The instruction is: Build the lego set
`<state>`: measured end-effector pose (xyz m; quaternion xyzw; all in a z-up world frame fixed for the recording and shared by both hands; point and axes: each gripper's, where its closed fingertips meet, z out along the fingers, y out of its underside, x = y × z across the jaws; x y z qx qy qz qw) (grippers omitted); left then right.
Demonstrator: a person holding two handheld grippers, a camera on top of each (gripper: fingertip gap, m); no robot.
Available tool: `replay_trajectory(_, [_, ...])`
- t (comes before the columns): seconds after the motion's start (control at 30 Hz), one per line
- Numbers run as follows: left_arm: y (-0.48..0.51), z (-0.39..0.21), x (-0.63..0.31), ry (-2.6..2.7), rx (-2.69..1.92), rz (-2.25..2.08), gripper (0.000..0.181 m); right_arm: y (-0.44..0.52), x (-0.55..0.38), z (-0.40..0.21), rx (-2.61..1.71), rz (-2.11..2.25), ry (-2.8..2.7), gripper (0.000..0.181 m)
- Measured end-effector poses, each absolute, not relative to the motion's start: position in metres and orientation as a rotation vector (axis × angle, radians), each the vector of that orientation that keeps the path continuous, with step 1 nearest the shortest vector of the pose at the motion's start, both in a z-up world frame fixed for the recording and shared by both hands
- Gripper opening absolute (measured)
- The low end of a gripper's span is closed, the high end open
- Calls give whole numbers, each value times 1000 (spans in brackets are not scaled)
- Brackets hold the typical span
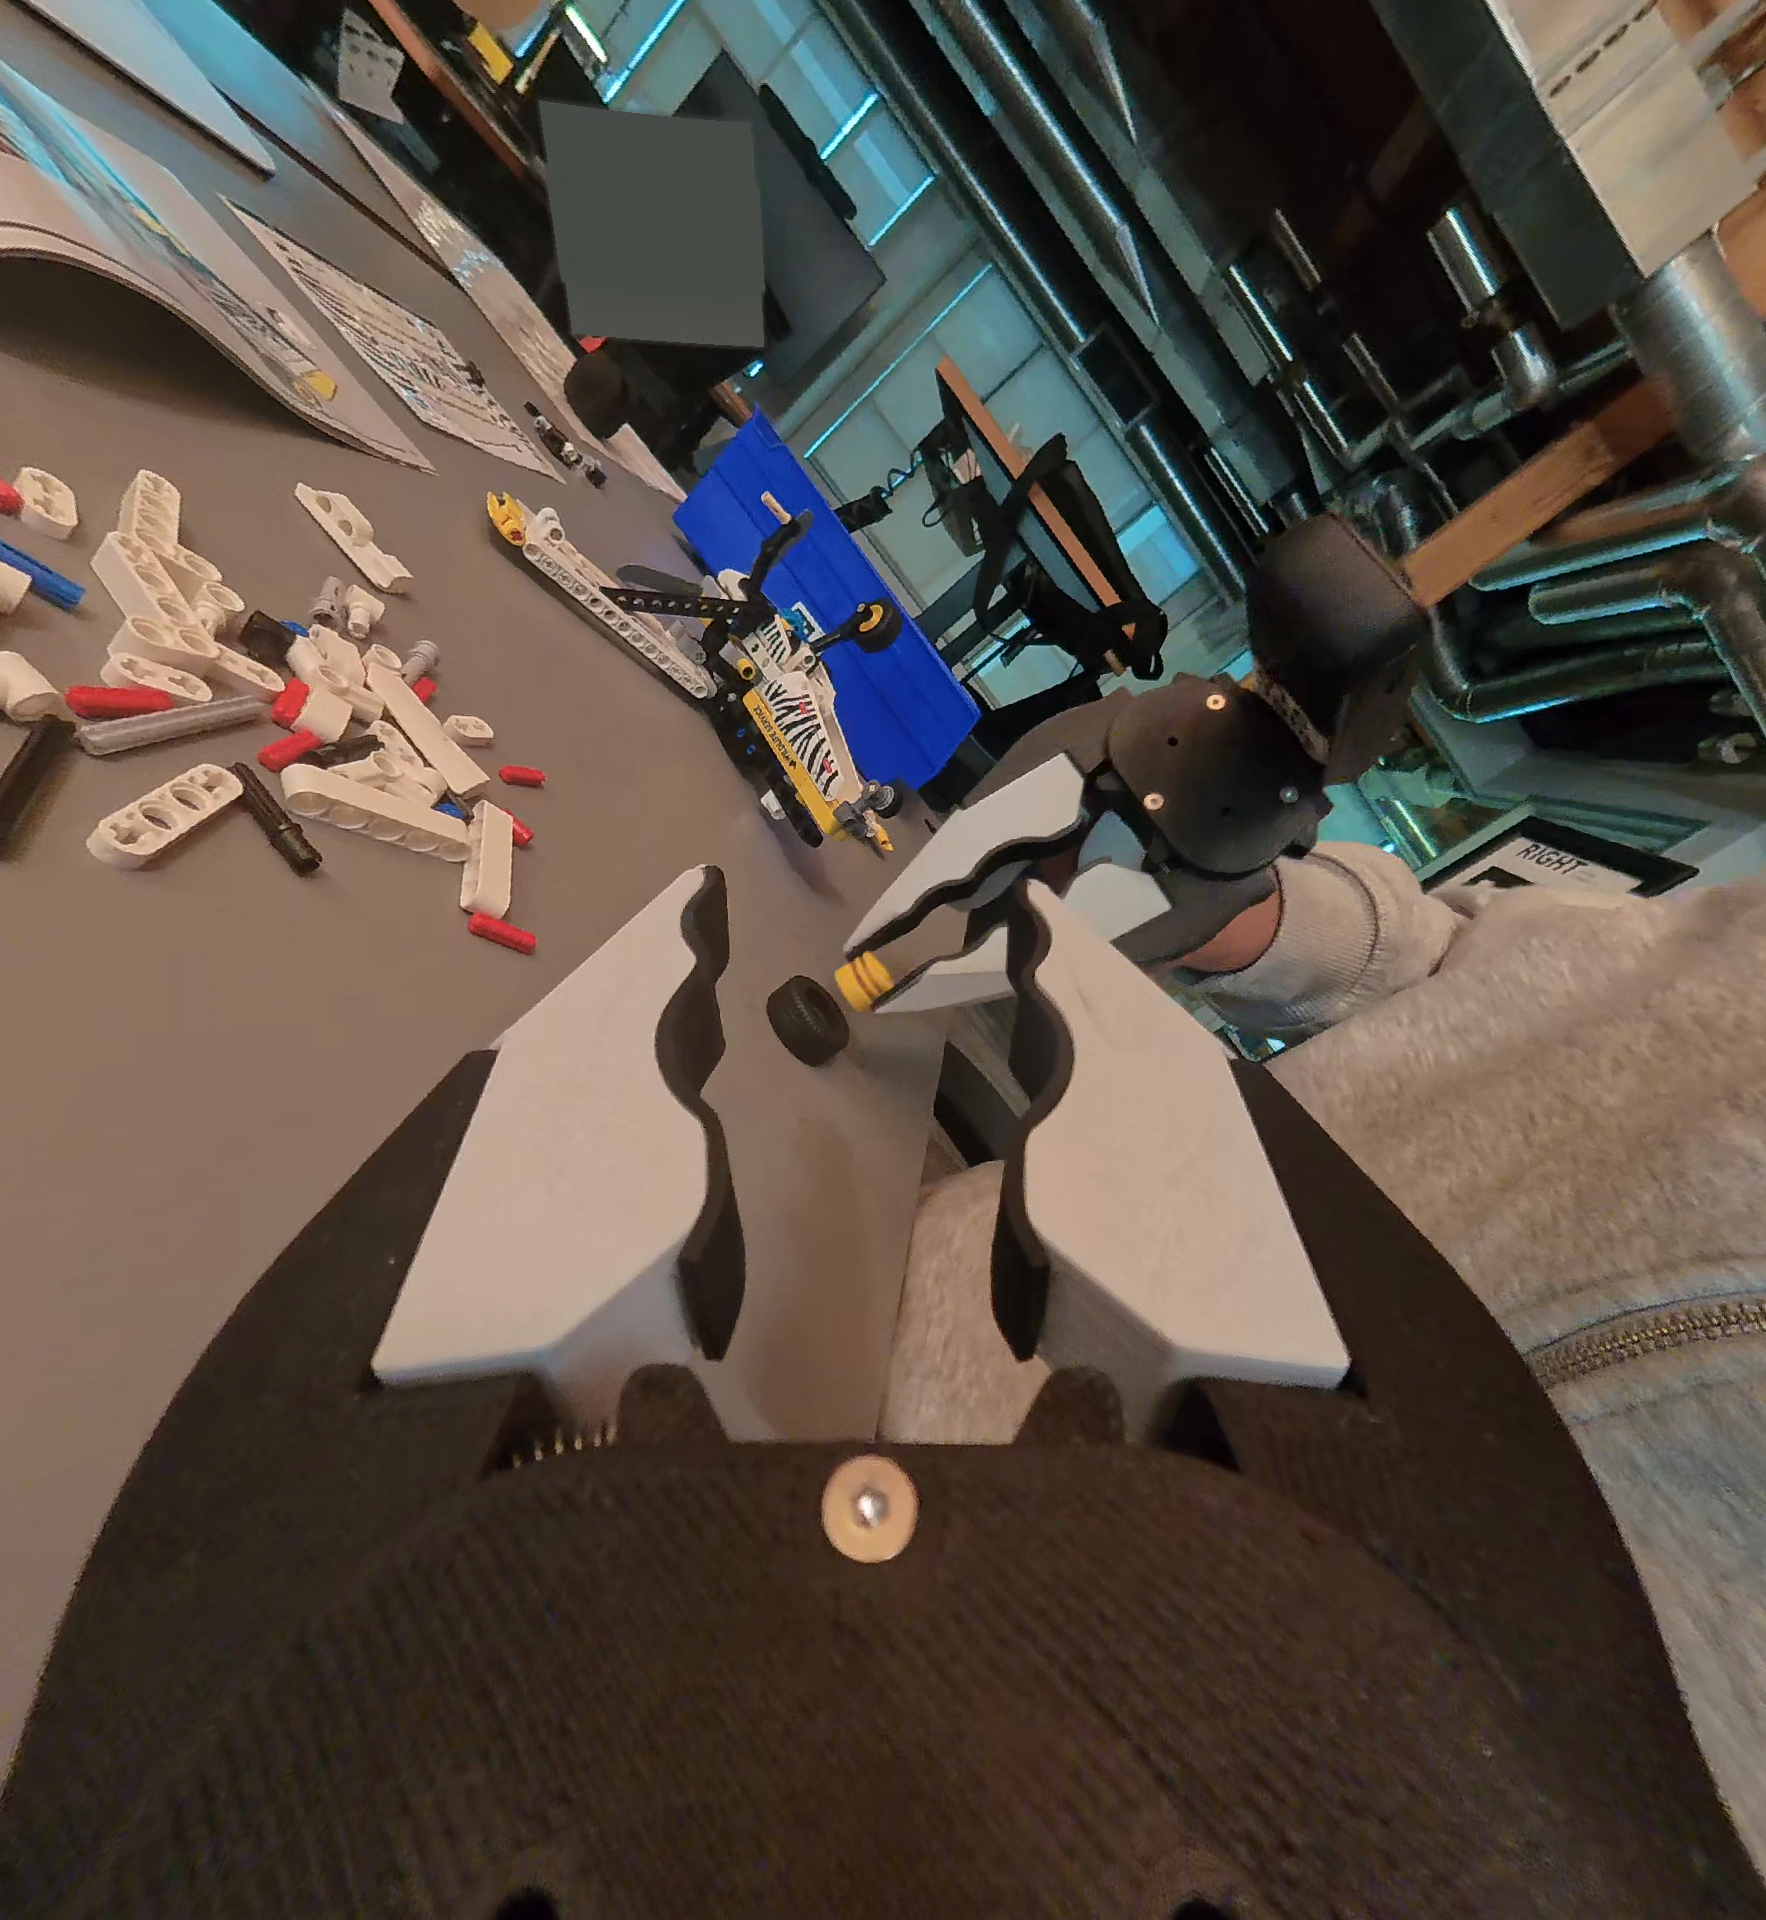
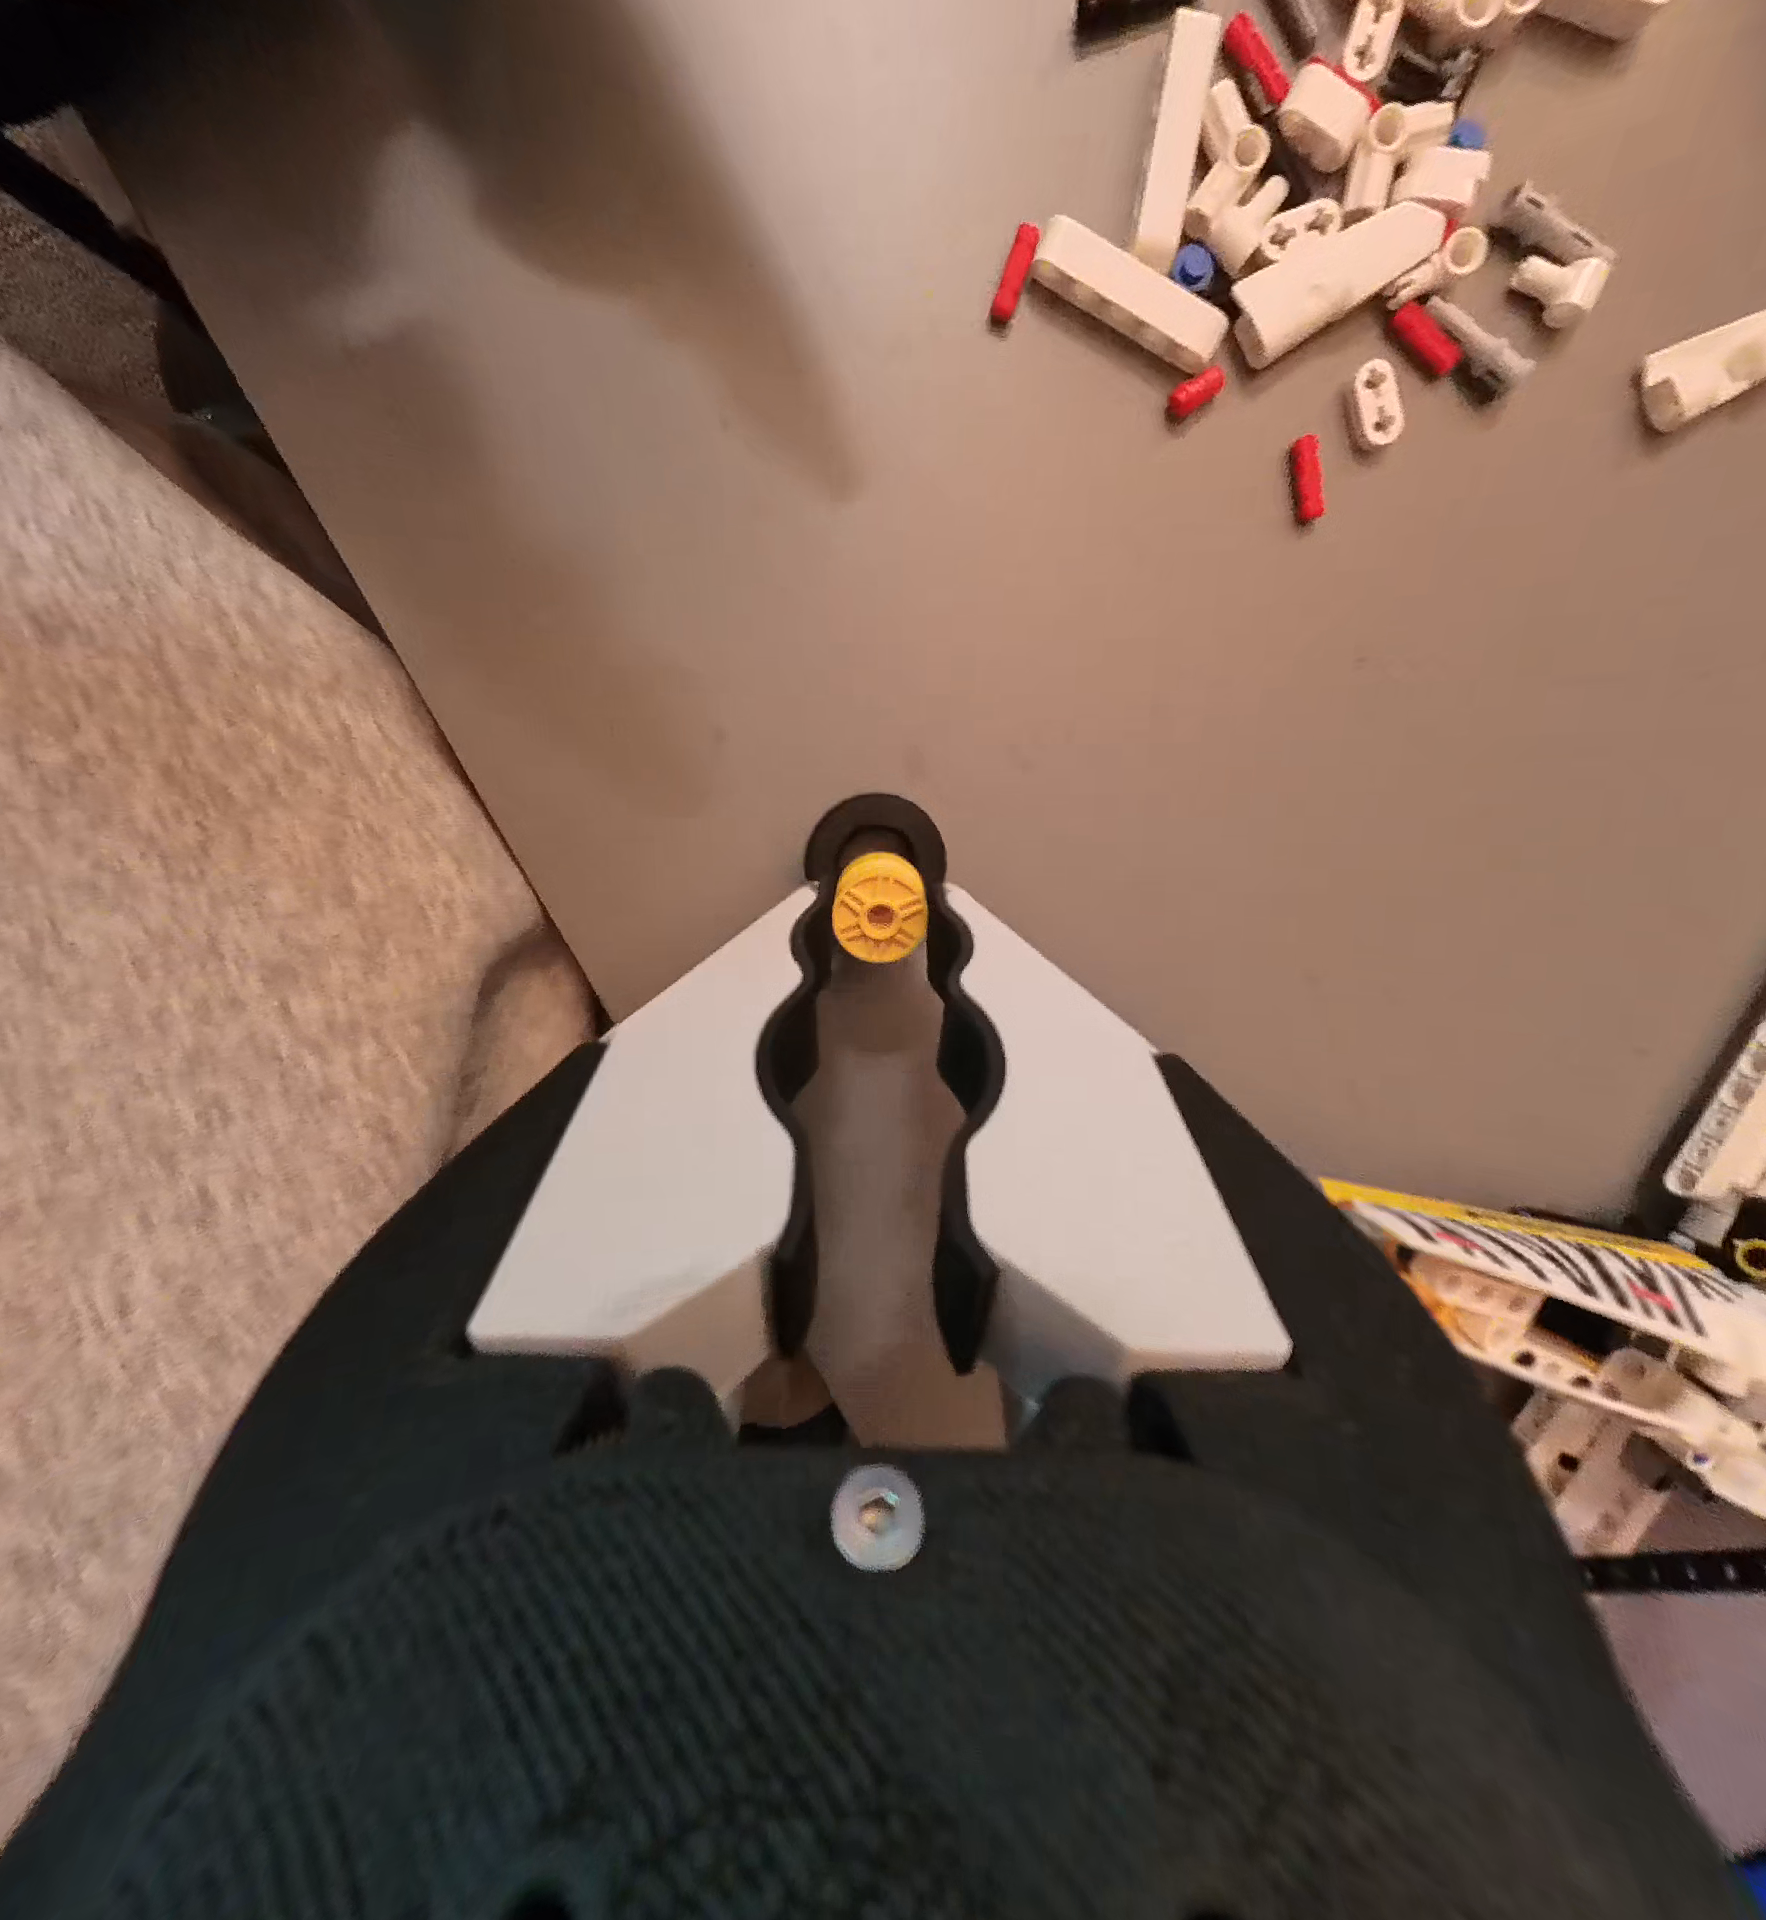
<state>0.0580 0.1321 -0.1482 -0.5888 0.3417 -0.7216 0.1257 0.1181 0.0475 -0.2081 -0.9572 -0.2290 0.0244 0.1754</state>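
My right gripper [image 2: 879, 920] was clamped on a small yellow wheel hub [image 2: 879, 920] at the very tips, centre of the right wrist frame; I held it nose-first so it pointed straight at the black tyre [image 2: 874, 826] lying on the table [image 2: 1274, 779] just beyond, prob. to press hub into tyre. My left gripper [image 1: 874, 940] stood open w/ nothing between its jaws; in the left wrist frame the tyre [image 1: 808, 1018] sat mid-frame in that gap, the hub [image 1: 863, 980] just beside it, so I judged the left was waiting to steady the tyre.

Hub: hard ribbed plastic, spoked face; tyre: soft-looking matte rubber ring, likely to roll or skid on the smooth grey top. Gripper fingers [image 1: 588, 1122]: pale blocks w/ wavy black pads, good for round bits.

The half-built model [image 1: 785, 717], zebra-striped panels w/ yellow trim, sat upper centre of the left frame; loose pieces [image 1: 235, 707], white beams, red and black pins, lay upper left; the open booklet [image 1: 131, 270] farther up left.
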Motion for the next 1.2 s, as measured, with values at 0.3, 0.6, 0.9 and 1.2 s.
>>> replay_trajectory(0.3, [133, -146, 57, 979, -1711, -2136, 53, 53, 116, -218, -2767, 83, -696, 16])
replay_trajectory(0.6, [133, -144, 56, 969, -1701, -2169, 52, 53, 116, -218, -2784, 94, -701, 16])
replay_trajectory(0.9, [133, -143, 55, 963, -1694, -2203, 53, 53, 114, -218, -2799, 99, -732, 16])
replay_trajectory(1.2, [133, -142, 54, 961, -1693, -2219, 53, 54, 114, -219, -2771, 153, -678, 16])
